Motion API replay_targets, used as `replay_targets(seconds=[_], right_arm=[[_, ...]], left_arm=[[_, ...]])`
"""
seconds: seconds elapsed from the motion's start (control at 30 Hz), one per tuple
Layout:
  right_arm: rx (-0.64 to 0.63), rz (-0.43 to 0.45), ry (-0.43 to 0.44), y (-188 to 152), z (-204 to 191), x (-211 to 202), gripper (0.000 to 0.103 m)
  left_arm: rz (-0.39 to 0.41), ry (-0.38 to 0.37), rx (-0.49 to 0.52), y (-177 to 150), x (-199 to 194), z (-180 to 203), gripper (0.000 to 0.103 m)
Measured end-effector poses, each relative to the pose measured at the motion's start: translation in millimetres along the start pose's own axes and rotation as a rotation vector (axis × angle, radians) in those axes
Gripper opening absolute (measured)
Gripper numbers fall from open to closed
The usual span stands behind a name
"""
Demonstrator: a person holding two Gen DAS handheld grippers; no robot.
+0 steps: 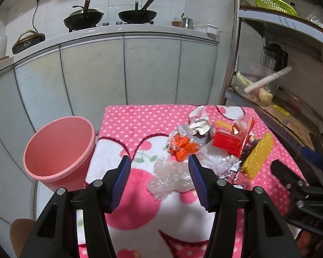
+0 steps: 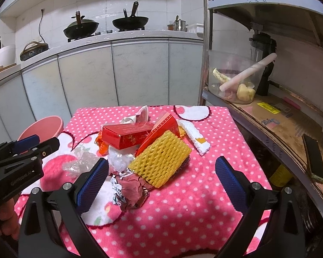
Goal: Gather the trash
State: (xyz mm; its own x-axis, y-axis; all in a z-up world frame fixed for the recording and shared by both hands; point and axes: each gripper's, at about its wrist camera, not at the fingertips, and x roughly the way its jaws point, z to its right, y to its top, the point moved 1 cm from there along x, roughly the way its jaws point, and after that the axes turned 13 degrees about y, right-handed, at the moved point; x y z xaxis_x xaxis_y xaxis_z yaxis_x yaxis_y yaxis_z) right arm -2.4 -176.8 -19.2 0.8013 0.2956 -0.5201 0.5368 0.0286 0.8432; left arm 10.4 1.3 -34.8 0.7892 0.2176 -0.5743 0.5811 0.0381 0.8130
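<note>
Since the crumpled clear plastic [image 1: 172, 177] lies just ahead of the left gripper [image 1: 159, 163], between its parted, empty jaws, that hand is nearer; the right gripper [image 2: 161, 165], jaws wide apart and holding nothing, faces the yellow foam net [image 2: 161, 159]; the pink bin [image 1: 58, 148] stands left of the table.

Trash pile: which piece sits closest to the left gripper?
The clear bubble wrap, lying at the near edge of the pile, right ahead of the open left gripper. The orange wrapper, red box and yellow foam net lie farther back.
</note>
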Motion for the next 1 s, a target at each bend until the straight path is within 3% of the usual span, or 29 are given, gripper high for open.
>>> replay_targets(seconds=[0.23, 0.5, 1.0], right_arm=[[-0.071, 0.051, -0.06, 0, -17, -6, 0.1], [0.007, 0.061, -0.047, 10, -7, -9, 0.1], [-0.01, 0.085, -0.058, 14, -13, -13, 0.1]], left_arm=[[0.016, -0.013, 0.009, 11, -7, 15, 0.055], [0.075, -0.022, 0.014, 31, -21, 24, 0.052], [0.098, -0.029, -0.01, 44, -28, 23, 0.052]])
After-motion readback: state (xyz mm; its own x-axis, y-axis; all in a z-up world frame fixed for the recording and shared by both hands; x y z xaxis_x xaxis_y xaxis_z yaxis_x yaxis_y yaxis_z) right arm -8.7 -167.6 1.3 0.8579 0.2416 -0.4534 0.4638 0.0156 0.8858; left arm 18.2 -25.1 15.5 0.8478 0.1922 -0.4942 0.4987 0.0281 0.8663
